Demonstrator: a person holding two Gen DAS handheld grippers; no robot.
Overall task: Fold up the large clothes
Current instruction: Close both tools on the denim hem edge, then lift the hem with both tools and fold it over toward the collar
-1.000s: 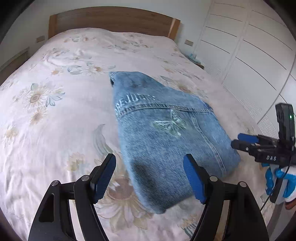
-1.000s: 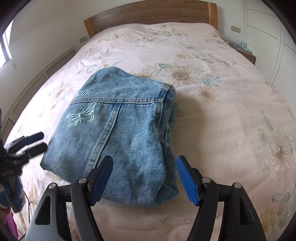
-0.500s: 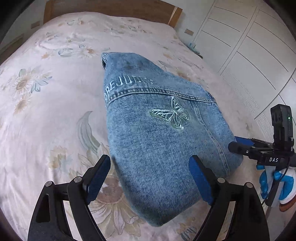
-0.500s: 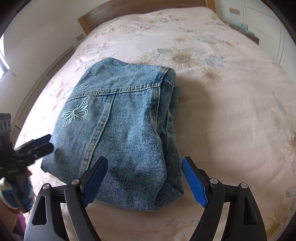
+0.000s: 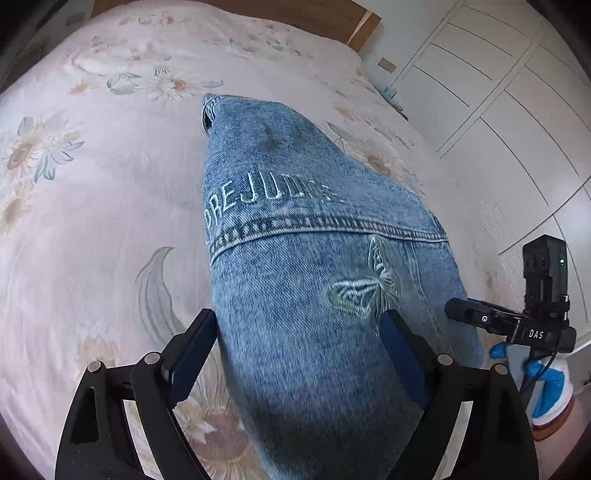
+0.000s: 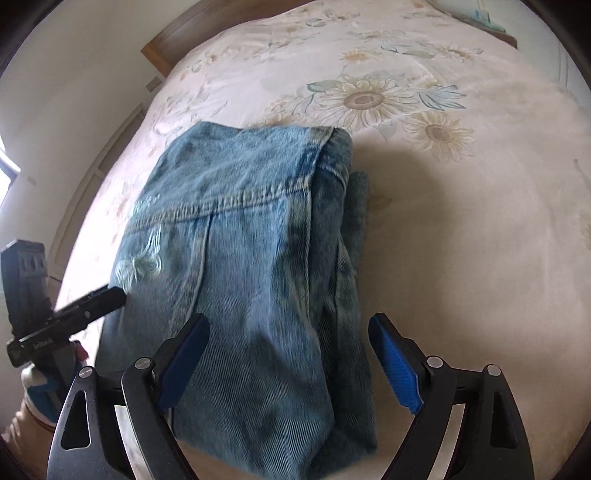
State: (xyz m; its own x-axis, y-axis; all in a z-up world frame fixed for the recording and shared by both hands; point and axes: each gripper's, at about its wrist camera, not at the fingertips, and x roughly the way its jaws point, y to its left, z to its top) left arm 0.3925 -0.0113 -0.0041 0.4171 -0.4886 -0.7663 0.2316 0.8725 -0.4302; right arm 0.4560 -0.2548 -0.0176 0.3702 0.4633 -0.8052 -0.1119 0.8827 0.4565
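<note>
Both grippers are spread wide here, nothing pinched. The left gripper (image 5: 295, 354) has its blue pads either side of the near end of the folded denim jacket (image 5: 314, 258), with the fabric bulging up between the fingers, and I can't tell if the pads actually touch the cloth. The right gripper (image 6: 291, 358) is doing the same thing at its own near corner of the jacket (image 6: 251, 258), jaws wide apart, left pad over the denim and right pad out over bare bedspread (image 6: 461, 240). From the left wrist view the right gripper (image 5: 480, 317) shows up at the right edge, black with "DAS" on it, held by a hand in a blue and white glove (image 5: 546, 384). From the right wrist view the left gripper (image 6: 92, 302) pokes in from the left, right beside the jacket's left edge. The jacket sits folded into a chunky rectangle in the middle of the floral bedspread (image 5: 92, 221), back panel up, with embroidered letters above the yoke seam and a pale butterfly (image 5: 362, 291) below it. The stacked layers show along its right side in the right wrist view. A wooden headboard (image 5: 354, 26) is at the far end and white wardrobe doors (image 5: 517, 110) are off to the right.
</note>
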